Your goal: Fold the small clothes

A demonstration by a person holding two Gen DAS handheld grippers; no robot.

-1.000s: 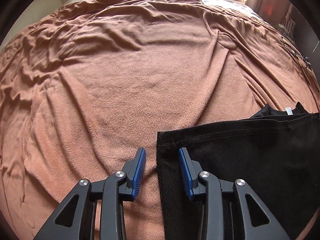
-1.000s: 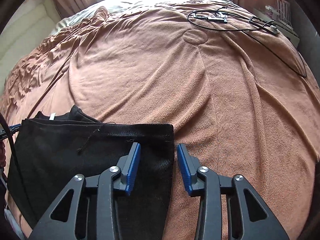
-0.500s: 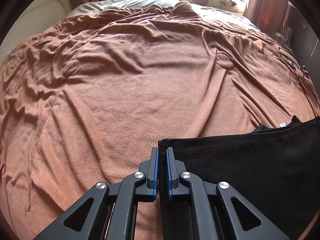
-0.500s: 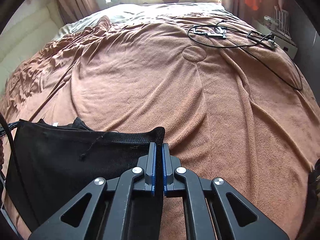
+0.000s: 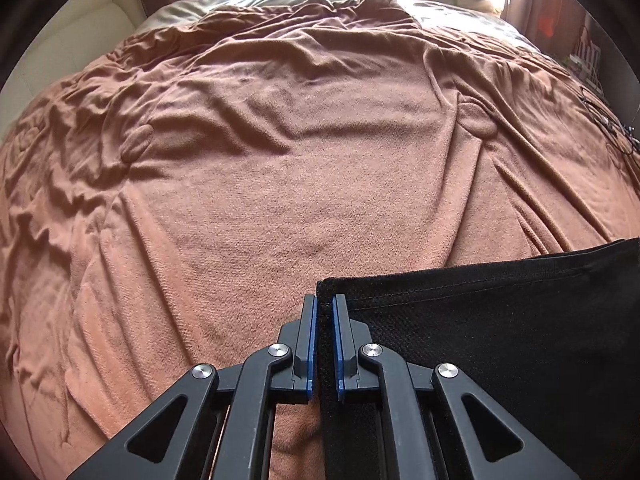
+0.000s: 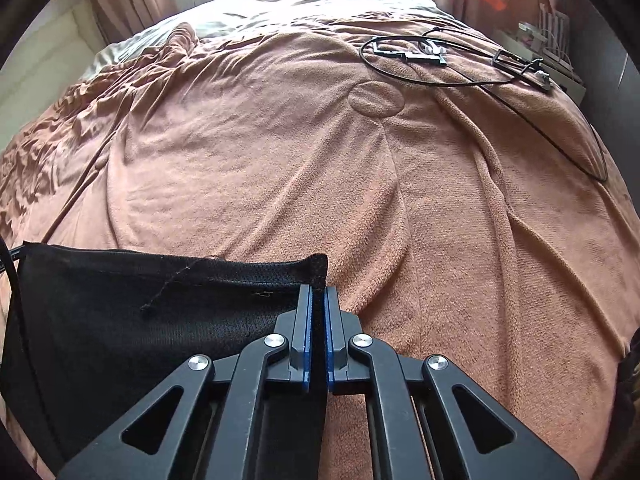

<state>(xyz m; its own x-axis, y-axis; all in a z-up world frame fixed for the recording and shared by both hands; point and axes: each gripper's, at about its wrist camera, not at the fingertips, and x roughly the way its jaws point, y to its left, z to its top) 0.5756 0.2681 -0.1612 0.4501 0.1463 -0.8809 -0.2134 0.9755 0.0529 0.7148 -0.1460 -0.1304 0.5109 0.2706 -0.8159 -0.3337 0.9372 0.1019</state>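
Stretching crosswise, black garment (image 5: 500, 320) hem outward.

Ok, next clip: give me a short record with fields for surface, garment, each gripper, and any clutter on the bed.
surface: wrinkled brown fleece blanket spread over a bed
garment: black mesh-knit garment with stitched hem, lying at the near edge
left gripper: shut on the garment's left corner
right gripper: shut on the garment's right corner
clutter: black cable loop with small metal parts at the far right of the blanket
stage: both corners pinched, fold not yet made
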